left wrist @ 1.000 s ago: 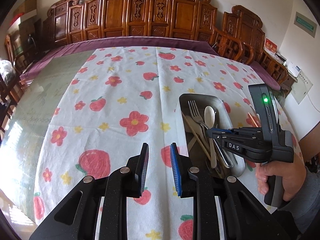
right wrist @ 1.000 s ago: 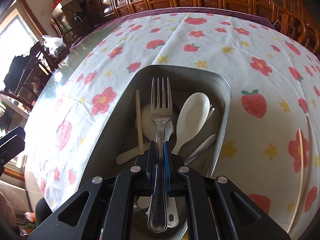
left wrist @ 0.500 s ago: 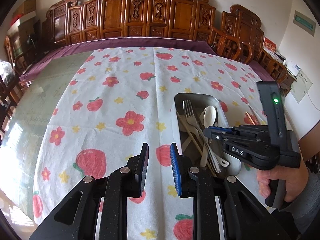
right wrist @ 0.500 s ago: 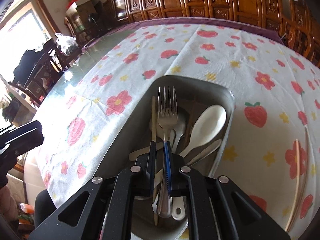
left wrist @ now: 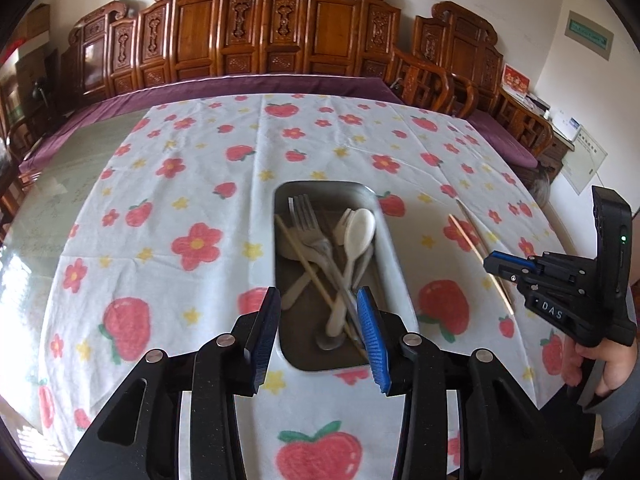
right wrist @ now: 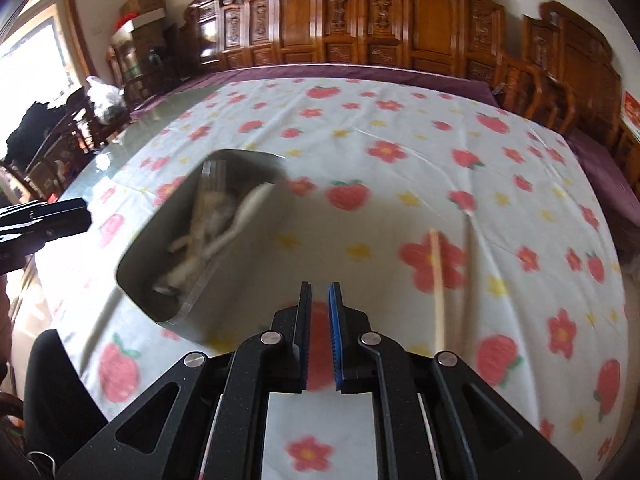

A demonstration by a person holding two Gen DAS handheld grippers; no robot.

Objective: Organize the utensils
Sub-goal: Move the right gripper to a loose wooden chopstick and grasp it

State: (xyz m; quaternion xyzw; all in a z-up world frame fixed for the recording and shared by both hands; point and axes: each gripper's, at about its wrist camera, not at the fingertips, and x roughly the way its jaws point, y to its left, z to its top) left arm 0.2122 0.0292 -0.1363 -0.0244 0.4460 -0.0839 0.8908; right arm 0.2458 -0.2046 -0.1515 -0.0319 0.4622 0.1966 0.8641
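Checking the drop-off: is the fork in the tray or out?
In: the fork lies inside the metal tray among the spoons.

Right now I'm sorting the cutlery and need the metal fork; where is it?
In the left wrist view, the metal fork lies inside the rectangular steel tray at centre, tines pointing away, just left of the white plastic spoon.

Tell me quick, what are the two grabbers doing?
Left gripper: open wide, holding nothing, above the metal tray.
Right gripper: nearly closed, small gap, holding nothing.
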